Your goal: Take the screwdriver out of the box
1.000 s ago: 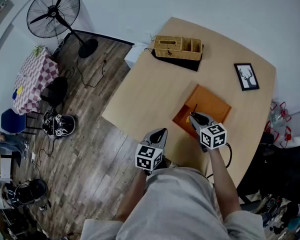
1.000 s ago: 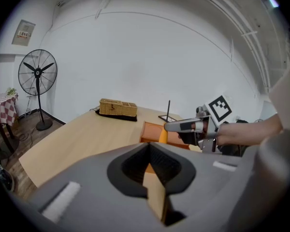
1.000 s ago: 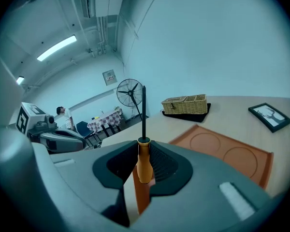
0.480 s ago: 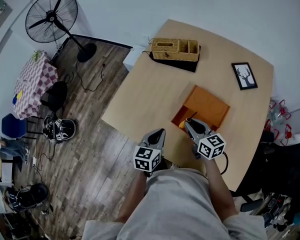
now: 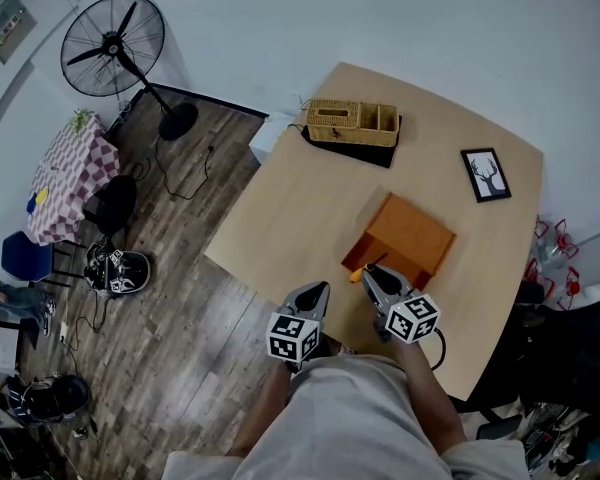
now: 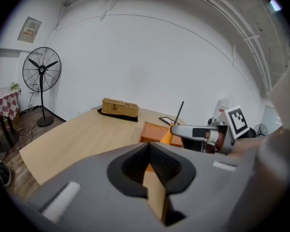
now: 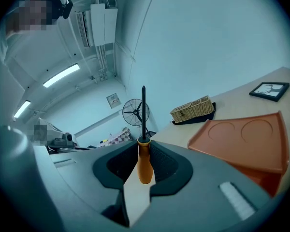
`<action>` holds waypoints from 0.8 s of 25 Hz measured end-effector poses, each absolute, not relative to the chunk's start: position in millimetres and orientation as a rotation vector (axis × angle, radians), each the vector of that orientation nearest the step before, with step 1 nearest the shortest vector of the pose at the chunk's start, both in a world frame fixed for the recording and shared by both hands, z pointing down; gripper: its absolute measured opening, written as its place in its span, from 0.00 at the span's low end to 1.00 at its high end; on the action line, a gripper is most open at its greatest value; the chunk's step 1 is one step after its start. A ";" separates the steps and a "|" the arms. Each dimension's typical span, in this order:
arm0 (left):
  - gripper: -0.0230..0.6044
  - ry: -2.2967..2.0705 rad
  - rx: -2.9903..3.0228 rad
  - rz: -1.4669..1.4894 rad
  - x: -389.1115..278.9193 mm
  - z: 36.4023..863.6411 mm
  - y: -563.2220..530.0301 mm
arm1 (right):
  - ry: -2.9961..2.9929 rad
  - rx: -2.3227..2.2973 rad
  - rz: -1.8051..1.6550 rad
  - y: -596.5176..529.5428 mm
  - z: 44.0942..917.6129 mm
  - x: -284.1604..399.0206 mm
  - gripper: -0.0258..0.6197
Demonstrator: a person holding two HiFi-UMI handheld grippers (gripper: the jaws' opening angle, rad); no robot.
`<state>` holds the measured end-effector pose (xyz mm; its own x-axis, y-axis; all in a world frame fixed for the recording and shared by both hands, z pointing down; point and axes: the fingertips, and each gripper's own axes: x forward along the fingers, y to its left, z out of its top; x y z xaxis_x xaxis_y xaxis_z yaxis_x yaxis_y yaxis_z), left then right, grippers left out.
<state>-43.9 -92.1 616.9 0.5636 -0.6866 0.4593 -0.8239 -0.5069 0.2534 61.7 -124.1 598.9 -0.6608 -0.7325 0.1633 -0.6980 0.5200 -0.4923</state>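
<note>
The screwdriver [image 7: 144, 164] has an orange handle and a thin black shaft that stands upright. My right gripper [image 7: 144, 170] is shut on that handle. In the head view the right gripper [image 5: 368, 276] holds the screwdriver [image 5: 360, 271] at the near edge of the open orange box [image 5: 412, 230], over the table. From the left gripper view the screwdriver [image 6: 168, 135] shows raised in front of the box [image 6: 153, 129]. My left gripper [image 5: 318, 290] hangs at the table's near edge, left of the right one, with its jaws together and nothing between them.
A wicker basket [image 5: 355, 122] on a dark mat stands at the far side of the wooden table [image 5: 300, 198]. A framed picture [image 5: 485, 174] lies at the far right. A standing fan [image 5: 113, 40] is on the floor to the left.
My right gripper has drawn back toward me with the screwdriver, from over the box to its near edge. The left gripper has stayed about where it was.
</note>
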 end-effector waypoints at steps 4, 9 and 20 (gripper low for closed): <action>0.12 -1.208 2.363 0.426 -40.4 618.7 -89.4 | 2.684 -1.259 -0.829 -121.4 602.4 60.8 0.16; 0.12 -1.230 2.336 0.410 -50.5 622.1 -90.7 | 2.684 -1.257 -0.847 -117.5 608.7 59.6 0.16; 0.12 -1.220 2.338 0.415 -49.6 624.9 -89.7 | 2.691 -1.267 -0.861 -117.4 612.8 58.2 0.16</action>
<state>-49.6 -89.7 624.9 0.5592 -0.6862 0.4652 -0.8275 -0.4954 0.2641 58.2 -117.4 612.8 -0.6644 -0.7233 0.1879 -0.6981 0.5110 -0.5015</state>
